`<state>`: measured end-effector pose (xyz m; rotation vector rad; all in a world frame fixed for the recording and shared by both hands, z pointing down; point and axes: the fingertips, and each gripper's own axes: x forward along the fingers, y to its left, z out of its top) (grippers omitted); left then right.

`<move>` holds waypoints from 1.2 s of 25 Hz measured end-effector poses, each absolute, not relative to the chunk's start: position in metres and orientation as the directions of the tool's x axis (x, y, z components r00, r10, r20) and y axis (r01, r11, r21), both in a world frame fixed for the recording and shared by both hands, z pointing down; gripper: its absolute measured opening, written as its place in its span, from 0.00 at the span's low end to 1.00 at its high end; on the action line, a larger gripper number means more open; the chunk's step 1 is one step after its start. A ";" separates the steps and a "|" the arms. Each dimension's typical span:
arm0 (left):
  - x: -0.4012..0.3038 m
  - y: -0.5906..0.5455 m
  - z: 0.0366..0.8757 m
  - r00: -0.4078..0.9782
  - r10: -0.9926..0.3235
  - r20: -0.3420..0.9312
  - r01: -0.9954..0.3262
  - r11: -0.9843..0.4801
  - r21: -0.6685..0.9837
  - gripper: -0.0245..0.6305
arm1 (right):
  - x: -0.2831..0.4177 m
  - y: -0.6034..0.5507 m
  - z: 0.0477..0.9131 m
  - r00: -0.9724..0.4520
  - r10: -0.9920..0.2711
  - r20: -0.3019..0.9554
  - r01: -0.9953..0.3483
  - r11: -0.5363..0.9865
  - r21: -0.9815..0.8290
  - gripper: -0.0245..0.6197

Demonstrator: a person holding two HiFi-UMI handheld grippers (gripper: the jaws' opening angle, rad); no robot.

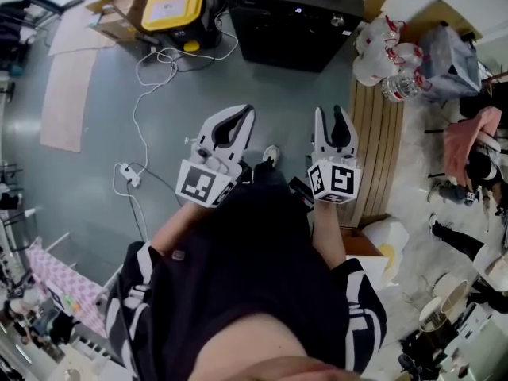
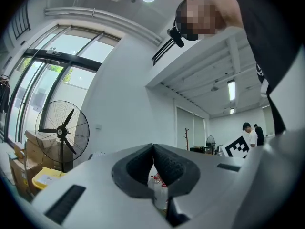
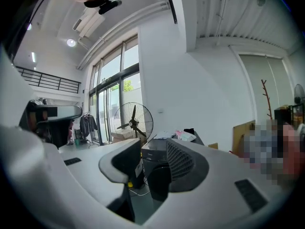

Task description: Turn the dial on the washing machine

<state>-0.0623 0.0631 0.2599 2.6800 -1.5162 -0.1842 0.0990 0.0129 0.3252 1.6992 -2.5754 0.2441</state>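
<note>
The black washing machine [image 1: 292, 18] stands on the grey floor at the top middle of the head view, well ahead of both grippers. A small silvery round part [image 1: 337, 21] sits on its top; I cannot tell if it is the dial. My left gripper [image 1: 248, 113] is held out at waist height, its tips touching with nothing between them [image 2: 153, 148]. My right gripper [image 1: 331, 116] is beside it, jaws apart and empty [image 3: 152, 149]. Between the right jaws I see the washing machine [image 3: 153, 159] far off.
A yellow-lidded box [image 1: 175, 5] stands left of the machine. A white cable with a power strip [image 1: 127, 173] trails over the floor at left. A wooden slatted board [image 1: 381, 149] and a pack of water bottles [image 1: 385, 54] lie at right. A standing fan [image 2: 62, 132] is by the windows.
</note>
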 end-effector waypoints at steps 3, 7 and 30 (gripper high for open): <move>-0.050 0.024 0.256 0.510 -0.856 -0.086 -0.850 -0.516 0.105 0.07 | 0.113 -0.039 0.329 -0.385 -0.916 0.118 -0.923 0.377 -0.079 0.32; -0.037 -0.031 0.267 0.533 -0.843 -0.069 -0.836 -0.538 0.110 0.07 | 0.127 -0.109 0.354 -0.367 -0.922 0.123 -0.929 0.358 -0.089 0.33; -0.001 -0.316 0.406 0.673 -0.740 0.000 -0.729 -0.663 0.174 0.07 | 0.197 -0.505 0.686 -0.212 -0.890 0.403 -0.975 0.222 -0.024 0.51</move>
